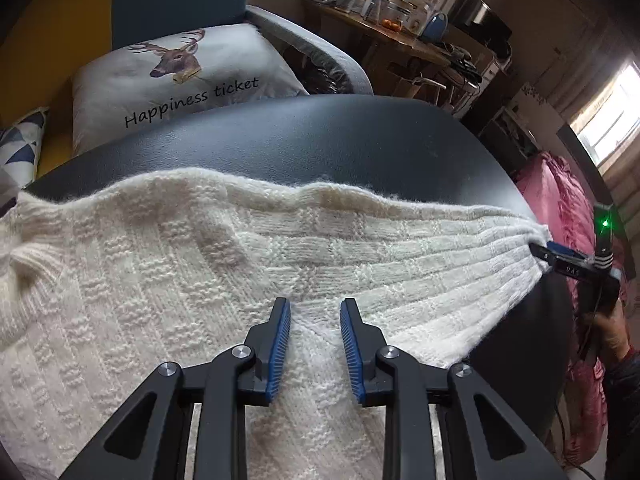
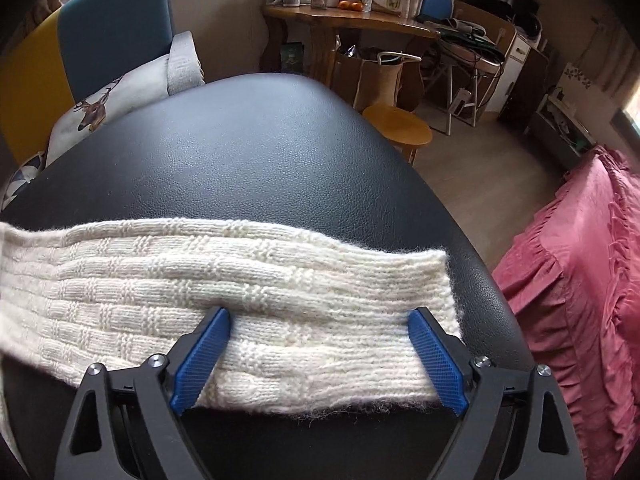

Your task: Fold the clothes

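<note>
Jaws spread on both: right gripper straddles sweater sleeve, left gripper over sweater.

Both wrist cameras look close and low across the black table toward the sofa, seemingly sharing the sweater.

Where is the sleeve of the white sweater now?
In the right wrist view, the sleeve lies flat across the black table, its cuff end between the open right tongs.

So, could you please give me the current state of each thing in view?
Sweater: spread flat on the black table, unfolded.
Sleeve: stretched out toward the table's edge.
Left gripper: open, over the sweater.
Right gripper: open wide, straddling the sleeve's end.
</note>
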`<state>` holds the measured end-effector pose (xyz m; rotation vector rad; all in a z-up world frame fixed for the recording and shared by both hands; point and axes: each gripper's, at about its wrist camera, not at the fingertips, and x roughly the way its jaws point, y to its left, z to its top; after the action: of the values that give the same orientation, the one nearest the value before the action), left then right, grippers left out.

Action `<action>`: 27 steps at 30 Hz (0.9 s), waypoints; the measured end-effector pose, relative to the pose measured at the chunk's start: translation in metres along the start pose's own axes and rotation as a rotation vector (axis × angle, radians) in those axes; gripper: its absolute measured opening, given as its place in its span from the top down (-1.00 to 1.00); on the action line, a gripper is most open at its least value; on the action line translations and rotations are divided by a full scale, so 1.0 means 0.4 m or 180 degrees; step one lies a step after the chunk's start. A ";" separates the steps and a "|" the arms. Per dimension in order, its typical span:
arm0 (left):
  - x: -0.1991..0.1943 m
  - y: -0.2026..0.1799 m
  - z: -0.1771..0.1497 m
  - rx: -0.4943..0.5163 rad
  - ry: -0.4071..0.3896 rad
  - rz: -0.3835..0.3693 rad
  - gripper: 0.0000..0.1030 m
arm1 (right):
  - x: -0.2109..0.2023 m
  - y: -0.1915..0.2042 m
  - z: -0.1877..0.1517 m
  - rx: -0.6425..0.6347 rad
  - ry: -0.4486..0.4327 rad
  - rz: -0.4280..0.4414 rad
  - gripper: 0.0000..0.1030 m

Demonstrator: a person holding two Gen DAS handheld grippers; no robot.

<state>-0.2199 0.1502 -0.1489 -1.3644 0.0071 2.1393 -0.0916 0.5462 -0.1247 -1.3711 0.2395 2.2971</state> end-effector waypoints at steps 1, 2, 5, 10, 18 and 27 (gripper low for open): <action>-0.008 0.006 0.000 -0.0040 -0.0015 -0.0027 0.50 | -0.001 -0.002 0.004 0.0001 0.0027 -0.0002 -0.76; -0.021 0.012 -0.005 -0.0067 -0.0037 -0.0065 0.50 | -0.002 -0.005 0.008 0.0001 0.0055 -0.0005 -0.76; -0.086 0.020 -0.046 -0.0045 -0.0120 -0.0219 0.50 | -0.037 0.097 0.011 -0.0231 0.0018 0.0206 -0.76; -0.115 -0.047 -0.145 0.0147 -0.0054 -0.0442 0.50 | -0.097 0.269 0.015 -0.0625 -0.0049 0.0564 -0.76; -0.026 -0.148 -0.221 0.0243 0.0351 -0.0875 0.51 | -0.099 0.489 0.013 -0.1075 0.0033 0.0790 -0.76; -0.023 -0.141 -0.229 0.0067 0.0318 -0.1098 0.52 | -0.025 0.430 0.004 -0.0772 0.0067 0.0607 -0.95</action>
<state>-0.1144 0.1637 -0.1675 -1.3497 -0.1547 1.7801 -0.1683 0.3921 -0.1292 -1.5499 0.1036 2.5375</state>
